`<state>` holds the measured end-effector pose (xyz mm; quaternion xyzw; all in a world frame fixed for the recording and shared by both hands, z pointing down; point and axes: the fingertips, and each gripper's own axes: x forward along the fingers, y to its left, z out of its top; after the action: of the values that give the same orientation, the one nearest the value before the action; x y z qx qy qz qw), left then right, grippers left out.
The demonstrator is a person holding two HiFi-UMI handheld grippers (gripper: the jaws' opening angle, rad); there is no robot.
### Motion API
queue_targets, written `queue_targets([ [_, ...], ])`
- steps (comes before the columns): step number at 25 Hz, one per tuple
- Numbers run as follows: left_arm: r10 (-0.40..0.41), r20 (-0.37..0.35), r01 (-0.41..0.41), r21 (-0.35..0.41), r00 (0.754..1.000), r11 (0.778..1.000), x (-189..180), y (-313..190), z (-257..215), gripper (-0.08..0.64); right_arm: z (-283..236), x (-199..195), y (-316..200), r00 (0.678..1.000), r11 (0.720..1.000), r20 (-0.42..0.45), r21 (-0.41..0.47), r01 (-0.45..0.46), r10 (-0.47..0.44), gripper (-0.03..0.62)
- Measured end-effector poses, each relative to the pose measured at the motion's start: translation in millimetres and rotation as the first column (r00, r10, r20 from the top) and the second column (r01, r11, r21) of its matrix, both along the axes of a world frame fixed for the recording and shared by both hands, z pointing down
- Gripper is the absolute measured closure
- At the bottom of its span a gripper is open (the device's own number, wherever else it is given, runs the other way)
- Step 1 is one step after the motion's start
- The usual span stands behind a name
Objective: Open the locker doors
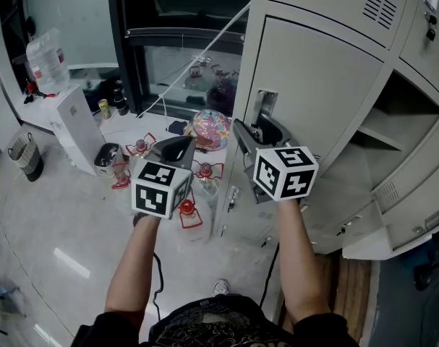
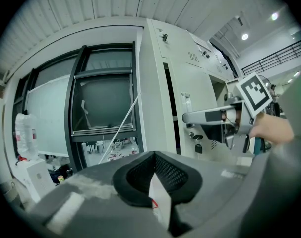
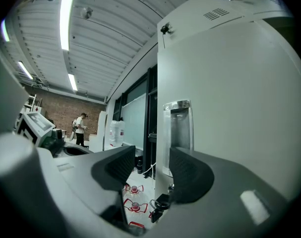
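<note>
At the closed locker door (image 3: pixel 239 108), the right tongs (image 3: pixel 151 165) are hovering open near its chrome handle (image 3: pixel 179 125). The left tongs (image 2: pixel 153 167) are sitting closed, gripping nothing.

No legible text or labels

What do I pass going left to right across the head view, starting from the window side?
Water bottle → yellow can → left gripper → right gripper → open locker compartment.
</note>
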<state>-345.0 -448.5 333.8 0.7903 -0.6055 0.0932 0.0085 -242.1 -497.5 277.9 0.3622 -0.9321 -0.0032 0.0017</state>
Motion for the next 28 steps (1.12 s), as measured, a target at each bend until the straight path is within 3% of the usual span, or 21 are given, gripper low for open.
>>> queue_targets([
  [28,0.126,-0.016,-0.126,0.009,0.992,0.992,48,91,-6,0.559,0,54,101,0.991,0.991,-0.002,-0.013,-0.131,0.131,0.390],
])
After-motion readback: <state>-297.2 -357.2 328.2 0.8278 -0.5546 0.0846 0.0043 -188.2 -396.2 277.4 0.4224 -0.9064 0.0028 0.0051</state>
